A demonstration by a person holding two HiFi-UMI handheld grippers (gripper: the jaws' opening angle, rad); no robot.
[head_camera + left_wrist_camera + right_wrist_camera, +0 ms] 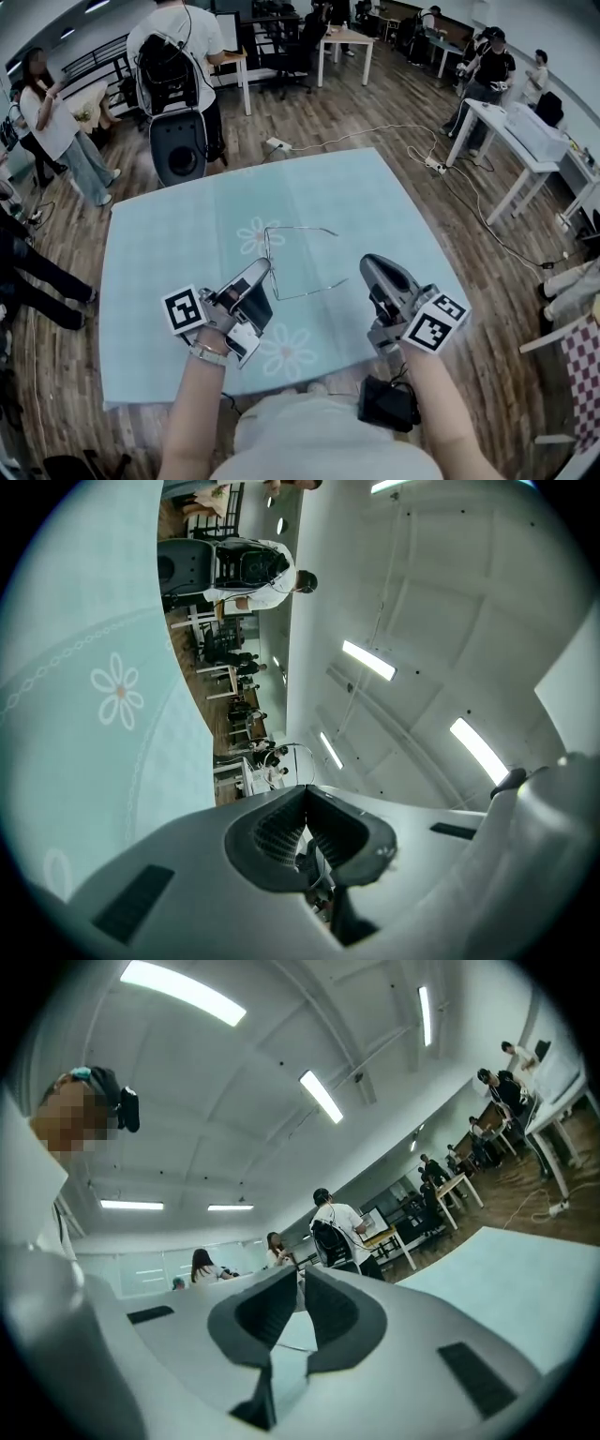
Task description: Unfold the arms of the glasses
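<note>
Wooden flooring (375, 103) is seen around a table spread with a pale blue-green tablecloth (375, 216) printed with white daisies. White desks (511, 141) and several standing people (173, 56) are visible beyond it. A pair of thin wire-framed glasses (300, 228) is held out over the middle of the cloth. It is pinched at the frame by the left gripper (265, 266), whose jaws are pressed together on the wire. One temple arm (309, 290) is stretched across towards the right gripper (366, 261) and ends just beside it. The right gripper's jaws are closed tip to tip. Whether the wire is caught between them cannot be told.
</note>
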